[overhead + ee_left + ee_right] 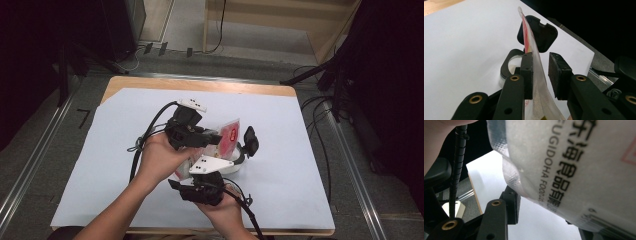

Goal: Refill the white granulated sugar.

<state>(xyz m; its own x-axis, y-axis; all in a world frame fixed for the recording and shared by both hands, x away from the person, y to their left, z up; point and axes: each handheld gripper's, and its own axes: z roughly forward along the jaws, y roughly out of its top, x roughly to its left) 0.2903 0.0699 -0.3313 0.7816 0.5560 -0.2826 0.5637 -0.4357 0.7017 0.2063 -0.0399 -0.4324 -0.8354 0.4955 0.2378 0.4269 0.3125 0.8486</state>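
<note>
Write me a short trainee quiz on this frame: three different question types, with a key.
1. What passes between the jaws of the left gripper?
2. The black lid of the container is: A) flipped open, B) shut, C) lying on the floor.
3. True or false: the left gripper's jaws are clamped tight on the packet.
Key: 1, a red-and-white packet; 2, A; 3, false, since one jaw stands clear of it.
</note>
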